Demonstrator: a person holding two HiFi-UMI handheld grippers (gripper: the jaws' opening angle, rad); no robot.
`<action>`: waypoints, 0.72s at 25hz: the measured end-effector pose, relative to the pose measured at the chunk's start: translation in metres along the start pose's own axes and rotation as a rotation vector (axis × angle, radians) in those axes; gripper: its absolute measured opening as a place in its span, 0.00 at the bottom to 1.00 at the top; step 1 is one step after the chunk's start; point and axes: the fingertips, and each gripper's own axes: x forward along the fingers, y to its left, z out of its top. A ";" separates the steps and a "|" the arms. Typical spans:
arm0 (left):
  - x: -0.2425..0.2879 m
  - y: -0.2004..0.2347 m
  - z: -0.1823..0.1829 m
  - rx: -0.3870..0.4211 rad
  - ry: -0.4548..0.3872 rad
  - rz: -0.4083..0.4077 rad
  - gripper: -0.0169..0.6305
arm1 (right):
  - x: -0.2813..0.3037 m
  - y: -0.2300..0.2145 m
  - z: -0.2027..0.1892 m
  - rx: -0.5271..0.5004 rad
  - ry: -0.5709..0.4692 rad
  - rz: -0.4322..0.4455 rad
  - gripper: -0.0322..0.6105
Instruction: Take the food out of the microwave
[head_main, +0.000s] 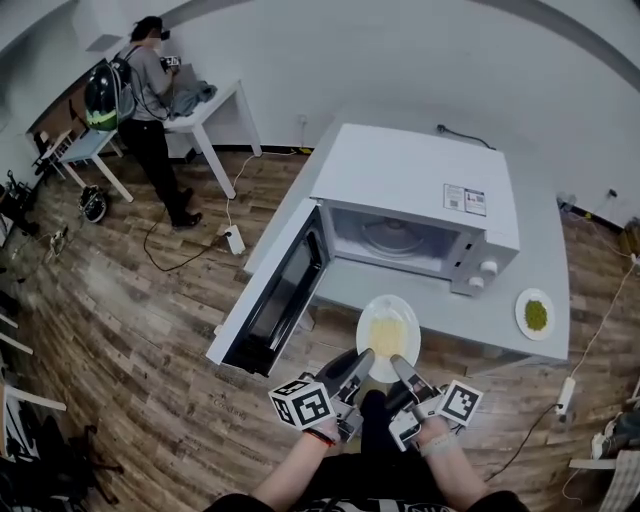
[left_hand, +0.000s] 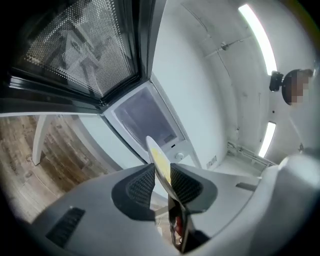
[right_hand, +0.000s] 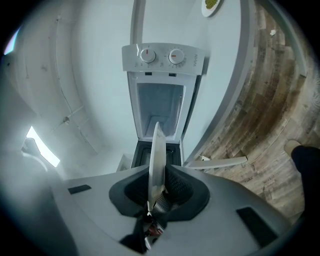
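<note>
- We are holding the plate (head_main: 388, 335) level just in front of the microwave's (head_main: 415, 190) open mouth, low in the centre of the head view, over the near edge of the table (head_main: 545, 255).
- The plate is reading as an oval there, with its long axis running from the bottom of the frame up toward the oven cavity. The yellow food (head_main: 386, 336) is lying in a patch at its middle.
- In both gripper views the plate is showing edge-on, as a thin blade pointing away from the camera toward the microwave.
- The left gripper (left_hand: 161, 182) is clamping the plate's near rim, its ribbed pads partly apart with the rim pressed between them.
- The right gripper (right_hand: 159, 187) is gripping the same near rim just to the right of the left one, with its jaws closed onto the thin edge.
- In the head view the two grippers are sitting side by side at the plate's lower edge, with our forearms coming in from the bottom of the frame.
- The microwave's door (head_main: 275, 295) is hanging wide open toward the lower left, and the glass turntable (head_main: 392, 238) is lying bare inside.
- A second plate with green food (head_main: 536, 316) is resting on the table at the right, well apart from ours.
- A person (head_main: 150, 90) is standing at another white table (head_main: 215, 110) in the upper left, on the wooden floor (head_main: 120, 330).
</note>
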 end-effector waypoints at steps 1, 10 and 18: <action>-0.005 -0.003 -0.002 0.001 -0.001 0.000 0.16 | -0.004 0.002 -0.004 0.001 0.000 0.004 0.16; -0.036 -0.027 -0.021 0.020 0.002 -0.021 0.16 | -0.036 0.013 -0.032 0.014 -0.015 0.025 0.16; -0.064 -0.046 -0.050 0.026 0.027 -0.035 0.16 | -0.071 0.014 -0.058 0.018 -0.029 0.020 0.16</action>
